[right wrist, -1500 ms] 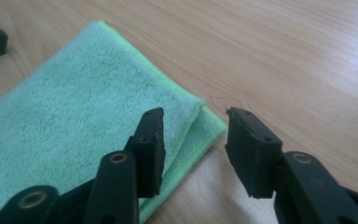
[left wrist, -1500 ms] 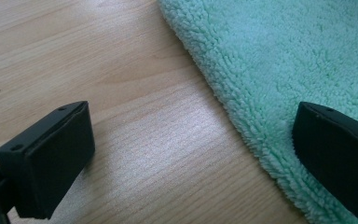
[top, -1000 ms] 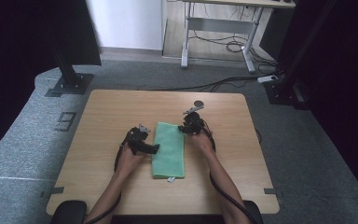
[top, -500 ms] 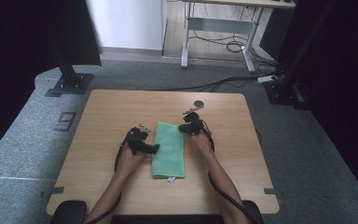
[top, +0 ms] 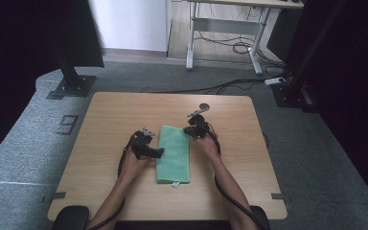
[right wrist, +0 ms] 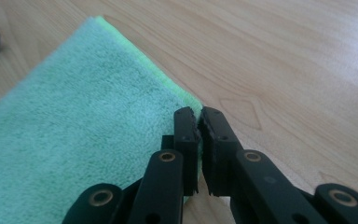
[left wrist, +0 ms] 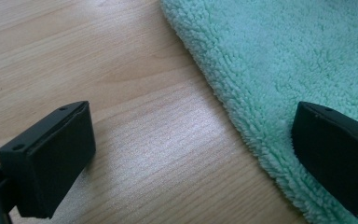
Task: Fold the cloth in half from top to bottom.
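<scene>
Folded green towel [top: 173, 153] lies flat at centre of wooden bench [top: 105, 115], long side running away from person. Right tool [right wrist: 200, 122] has just been closing, now clenched on towel's edge at far right corner. Left tool [left wrist: 191, 140] released, jaws wide, straddling towel's left edge, one jaw over fabric, other over bare bench.

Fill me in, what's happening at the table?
A person works a folded green towel on a wooden table with two handheld grippers. The right gripper has just closed its jaws at the towel's far right edge and looks pinched on it. The left gripper sits open at the towel's left edge, one jaw over the wood, the other over the cloth, nothing gripped yet.
</scene>
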The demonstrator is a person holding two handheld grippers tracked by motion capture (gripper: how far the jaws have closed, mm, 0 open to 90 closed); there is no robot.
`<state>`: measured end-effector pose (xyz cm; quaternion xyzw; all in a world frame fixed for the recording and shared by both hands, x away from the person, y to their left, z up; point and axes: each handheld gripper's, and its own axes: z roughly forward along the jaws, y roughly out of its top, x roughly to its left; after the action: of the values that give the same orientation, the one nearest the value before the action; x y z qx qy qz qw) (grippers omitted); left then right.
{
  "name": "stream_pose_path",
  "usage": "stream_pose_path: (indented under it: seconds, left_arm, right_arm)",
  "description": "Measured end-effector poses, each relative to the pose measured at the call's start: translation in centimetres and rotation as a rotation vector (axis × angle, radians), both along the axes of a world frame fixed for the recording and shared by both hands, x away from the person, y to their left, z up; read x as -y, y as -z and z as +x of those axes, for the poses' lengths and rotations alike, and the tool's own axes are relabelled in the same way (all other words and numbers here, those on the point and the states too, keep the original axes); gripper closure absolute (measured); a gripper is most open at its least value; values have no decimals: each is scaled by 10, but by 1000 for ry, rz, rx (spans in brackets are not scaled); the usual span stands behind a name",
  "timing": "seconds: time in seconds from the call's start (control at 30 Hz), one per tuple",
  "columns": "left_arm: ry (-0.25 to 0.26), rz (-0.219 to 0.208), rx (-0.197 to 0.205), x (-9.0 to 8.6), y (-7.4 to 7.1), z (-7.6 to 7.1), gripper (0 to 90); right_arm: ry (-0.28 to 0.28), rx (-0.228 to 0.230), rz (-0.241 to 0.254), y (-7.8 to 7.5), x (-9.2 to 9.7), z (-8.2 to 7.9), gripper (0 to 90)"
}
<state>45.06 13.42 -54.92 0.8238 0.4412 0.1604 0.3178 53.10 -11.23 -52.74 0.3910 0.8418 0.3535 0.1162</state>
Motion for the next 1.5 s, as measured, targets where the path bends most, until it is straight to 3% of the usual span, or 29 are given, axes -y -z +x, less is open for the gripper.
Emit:
stream_pose_path:
  seconds: [0.37, 0.7, 1.13, 1.5]
  left_arm:
    - [-1, 1, 0, 0, 0, 0, 0]
    - [-3, 2, -1, 0, 0, 0, 0]
    - [-5, 3, 0, 0, 0, 0, 0]
    - [-7, 1, 0, 0, 0, 0, 0]
  right_arm:
    - [-49, 56, 33, -26, 2, -17, 842]
    - [-80, 89, 95, -47, 15, -37, 842]
    - [-155, 125, 141, -66, 18, -81, 842]
    - [-217, 111, 139, -61, 15, -114, 842]
